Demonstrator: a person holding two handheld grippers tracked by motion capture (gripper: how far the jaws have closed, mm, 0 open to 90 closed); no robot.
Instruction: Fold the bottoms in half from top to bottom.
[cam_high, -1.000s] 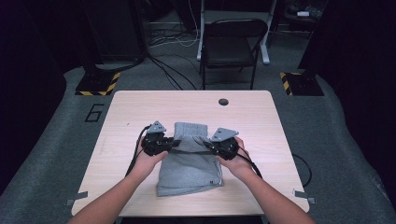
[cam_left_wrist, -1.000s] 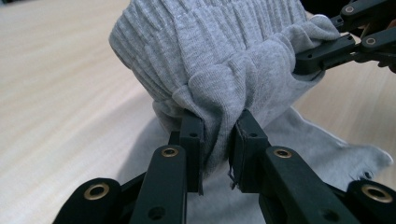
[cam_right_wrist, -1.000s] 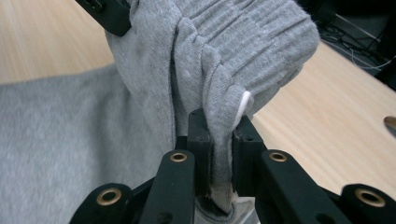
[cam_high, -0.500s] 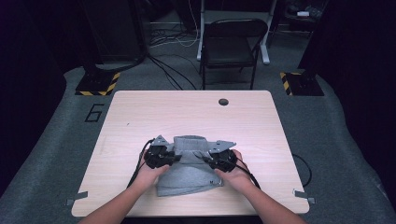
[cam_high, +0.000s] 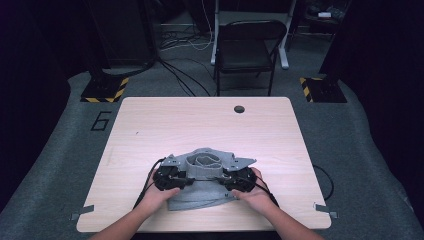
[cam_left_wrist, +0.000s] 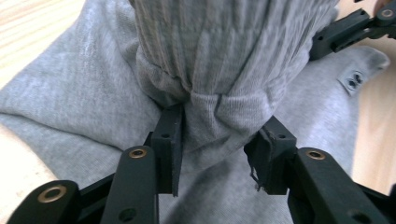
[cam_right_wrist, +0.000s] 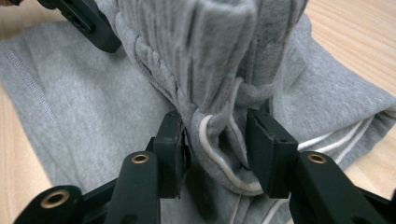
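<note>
Grey garment (cam_high: 200, 187) lies near the front edge of the wooden table (cam_high: 150, 125). Left gripper (cam_left_wrist: 215, 140) and right gripper (cam_right_wrist: 215, 144) each pinch one end of its ribbed band, lifted between them, probably to fold it

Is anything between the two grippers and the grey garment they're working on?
Nothing visible. The left gripper and the right gripper each already pinch a bunched fold of the grey garment between their jaws, with no other object on the table nearby.
</note>
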